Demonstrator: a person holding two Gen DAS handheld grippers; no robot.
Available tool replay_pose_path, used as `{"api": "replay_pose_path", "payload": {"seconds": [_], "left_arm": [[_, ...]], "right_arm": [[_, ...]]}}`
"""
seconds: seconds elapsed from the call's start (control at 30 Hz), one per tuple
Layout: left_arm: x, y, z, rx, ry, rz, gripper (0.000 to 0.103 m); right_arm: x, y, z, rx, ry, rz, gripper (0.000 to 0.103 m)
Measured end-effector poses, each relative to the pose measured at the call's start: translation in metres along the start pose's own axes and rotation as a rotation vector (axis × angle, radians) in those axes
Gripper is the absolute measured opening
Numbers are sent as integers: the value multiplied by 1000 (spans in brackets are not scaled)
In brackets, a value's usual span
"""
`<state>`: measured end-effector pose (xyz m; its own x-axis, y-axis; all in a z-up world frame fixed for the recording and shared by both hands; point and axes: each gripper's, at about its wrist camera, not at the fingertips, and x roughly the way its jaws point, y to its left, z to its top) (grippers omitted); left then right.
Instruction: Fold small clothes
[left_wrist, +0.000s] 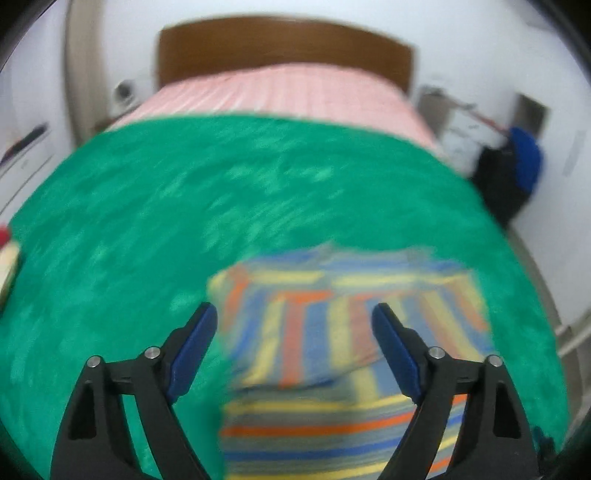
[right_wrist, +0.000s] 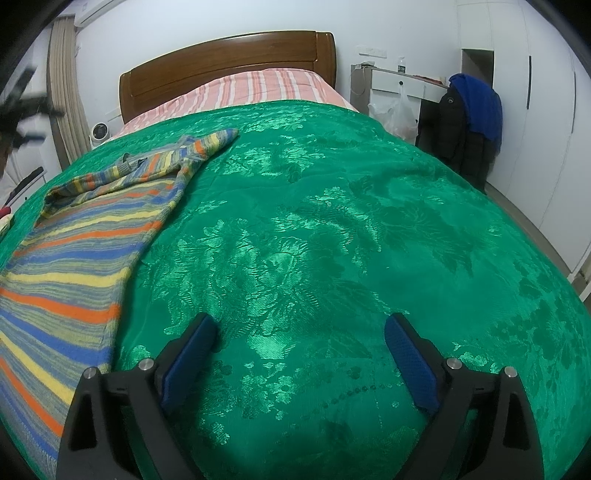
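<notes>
A striped knit sweater (left_wrist: 332, 350) in blue, yellow and orange lies on the green bedspread (left_wrist: 184, 203). The left wrist view is blurred by motion. My left gripper (left_wrist: 295, 310) is open and empty, hovering above the sweater, which has a part folded over itself. In the right wrist view the sweater (right_wrist: 74, 251) lies at the left, one sleeve (right_wrist: 192, 147) stretching toward the headboard. My right gripper (right_wrist: 301, 321) is open and empty over bare green bedspread (right_wrist: 332, 221), to the right of the sweater.
A wooden headboard (right_wrist: 229, 55) and pink striped sheet (right_wrist: 258, 88) are at the far end. A chair with dark and blue jackets (right_wrist: 472, 118), a white desk (right_wrist: 399, 79) and a plastic bag stand at the right. A small fan (right_wrist: 99, 133) sits at the left.
</notes>
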<state>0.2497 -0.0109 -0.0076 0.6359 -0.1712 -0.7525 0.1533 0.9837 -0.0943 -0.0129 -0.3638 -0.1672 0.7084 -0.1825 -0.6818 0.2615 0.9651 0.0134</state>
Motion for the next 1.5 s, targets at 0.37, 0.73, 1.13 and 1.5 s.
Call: {"api": "replay_pose_path", "payload": {"seconds": [0.37,0.73,1.13,1.5], "left_arm": [[68,26,-52,14,131,160,33],[23,53,-121,115,155,208,67],[-15,134,-197,-9,-27,232,103],[-19,135,-202,-15,-73,221,103]], "right_arm": [[0,0,0,-1,0,1,94],[0,1,1,-2,5,5,94],[-5,96,131,72,210,431,93],[152,262,243,239,373,481,52]]}}
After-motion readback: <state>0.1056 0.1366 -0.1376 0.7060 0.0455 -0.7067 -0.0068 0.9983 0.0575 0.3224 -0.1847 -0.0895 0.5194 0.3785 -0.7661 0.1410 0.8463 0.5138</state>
